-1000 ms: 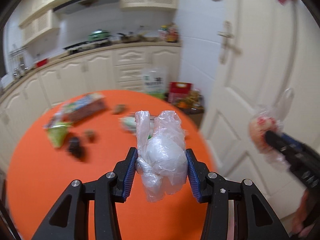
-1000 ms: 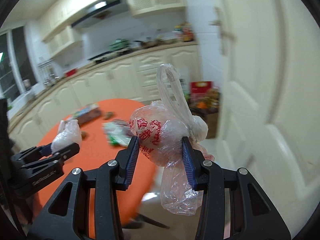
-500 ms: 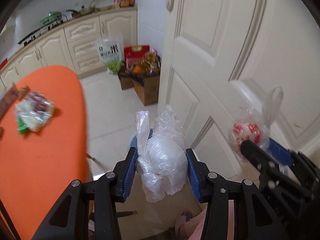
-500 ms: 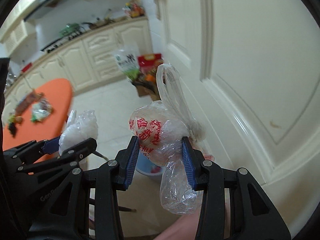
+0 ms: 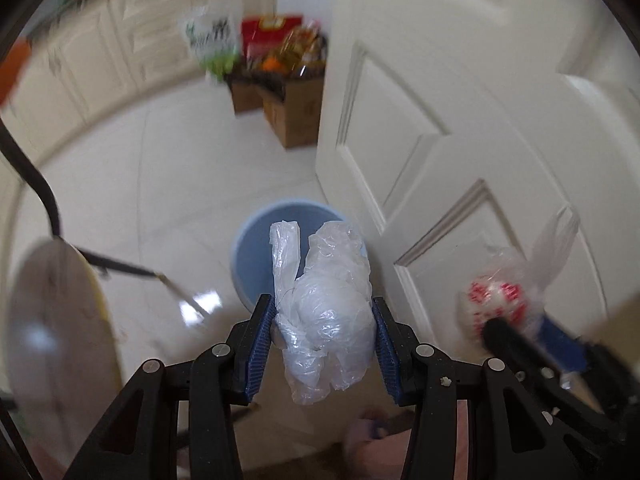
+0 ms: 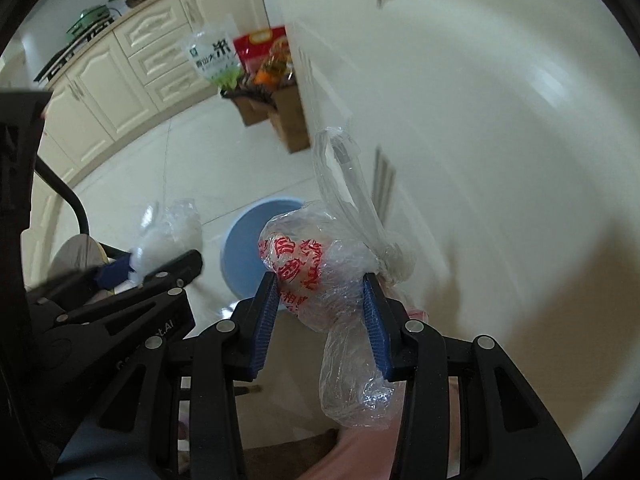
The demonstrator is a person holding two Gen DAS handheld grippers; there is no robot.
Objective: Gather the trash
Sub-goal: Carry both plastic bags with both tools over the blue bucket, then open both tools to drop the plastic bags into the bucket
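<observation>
Trash: two bundles, one per tool. Our left tool (image 5: 323, 338) was clamped on the clear crumpled bag (image 5: 325, 316), pads pressed into both its sides; our right tool (image 6: 320, 316) was clamped on the red-printed bag (image 6: 310, 276), its loose handle loop sticking up and a tail hanging below the pads. What changed over the last second: a second ago both views looked across the orange desk and the kitchen cabinets; half a second ago the desk had slid to the left edge and the door panels filled the frame; now both tools pointed steeply down at the floor, with the blue bin (image 5: 256, 256) right behind the clear bag in the left view and just behind the printed bag in the right view. Only a sliver of the orange desk (image 5: 16, 64) was left at the edge. Neither grip shifted across the frames. We read that as pickup done, carry nearly done, release over the bin next; the left bundle looked lined up with the opening, the right one sat off toward the door (image 5: 460, 100). Count: two tools, two bags, one bin, two cardboard boxes (image 6: 276, 112) by the door.
</observation>
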